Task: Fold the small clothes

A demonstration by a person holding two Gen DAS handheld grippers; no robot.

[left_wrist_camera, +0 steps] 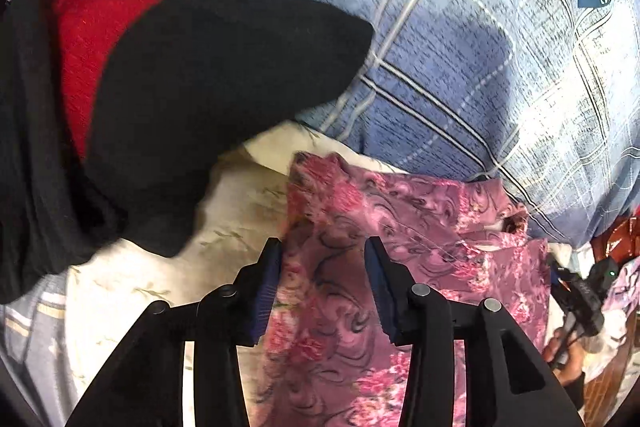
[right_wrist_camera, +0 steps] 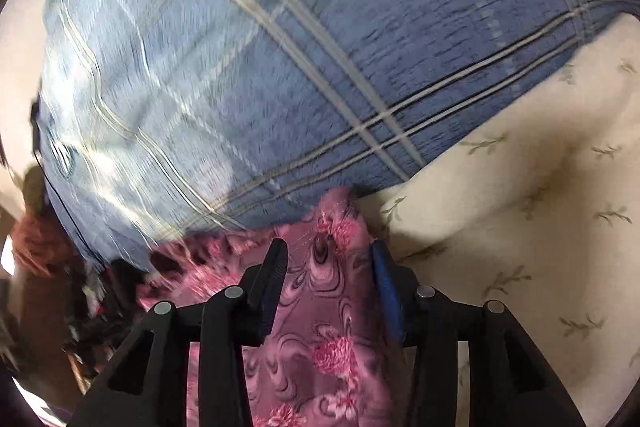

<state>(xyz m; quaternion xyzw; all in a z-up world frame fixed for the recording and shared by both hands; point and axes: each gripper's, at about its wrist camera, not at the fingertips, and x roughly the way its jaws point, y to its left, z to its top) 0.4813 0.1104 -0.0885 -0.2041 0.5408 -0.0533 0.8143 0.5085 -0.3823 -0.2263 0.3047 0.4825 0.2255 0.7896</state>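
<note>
Left gripper: jaws standing spread, blue pads showing on the inner faces, pink flowered cloth lying between and under them, not visibly pinched. Cloth running from the 6 o'clock edge of the left wrist view up past the jaws and spreading toward 3 o'clock, its top corner crumpled just beyond the fingertips.

Right gripper: jaws likewise standing apart, the same pink cloth passing between them from 6 o'clock up to a bunched corner at 12 o'clock of the fingertips; whether the pads are touching the fabric, cannot tell. More of the cloth trailing off toward 9 o'clock, blurred.

Lying under the cloth in both views, a cream sheet printed with small green sprigs, filling the 3 o'clock side of the right wrist view and showing at 9 o'clock of the left jaws.

Covering the upper half of each view, a blue checked blanket with pale and dark stripes, its edge resting on the cream sheet just beyond the pink cloth; also seen in the left view.

Hanging at 10 o'clock in the left wrist view, a black and red garment, overlapping the blanket and the cream sheet.
</note>
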